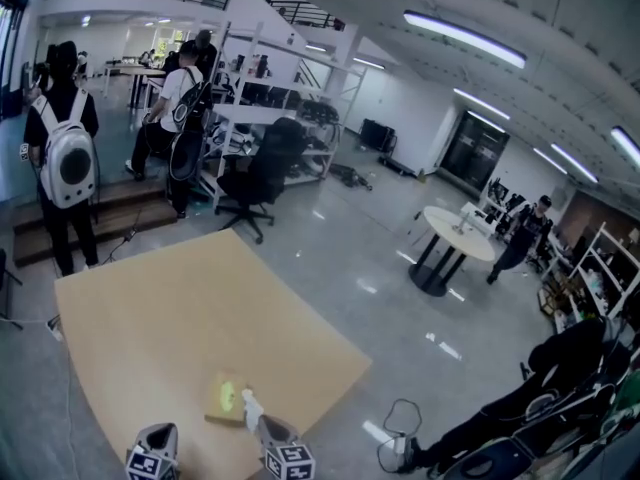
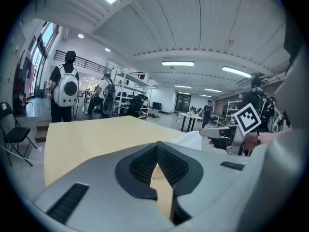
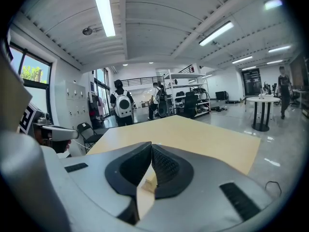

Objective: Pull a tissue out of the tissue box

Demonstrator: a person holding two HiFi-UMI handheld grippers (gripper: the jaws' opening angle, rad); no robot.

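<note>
A small yellow-green tissue box (image 1: 226, 400) lies on the tan table (image 1: 180, 308) near its front edge. A white tissue (image 1: 250, 406) rises from the box toward my right gripper (image 1: 263, 424), which is shut on it. In the left gripper view the tissue (image 2: 195, 138) is a white sheet running to the right gripper (image 2: 219, 135). In its own view the right gripper (image 3: 151, 147) has its jaws together. My left gripper (image 1: 163, 432) hovers left of the box, apart from it. Its jaws (image 2: 157, 146) are shut with nothing between them.
Beyond the table stand a black office chair (image 1: 262, 173), metal shelving (image 1: 285, 108) and several people, one with a white backpack (image 1: 68, 163). A round white table (image 1: 455, 233) is at the right. A cable (image 1: 400, 423) and a dark reclined shape (image 1: 540, 398) lie on the floor at lower right.
</note>
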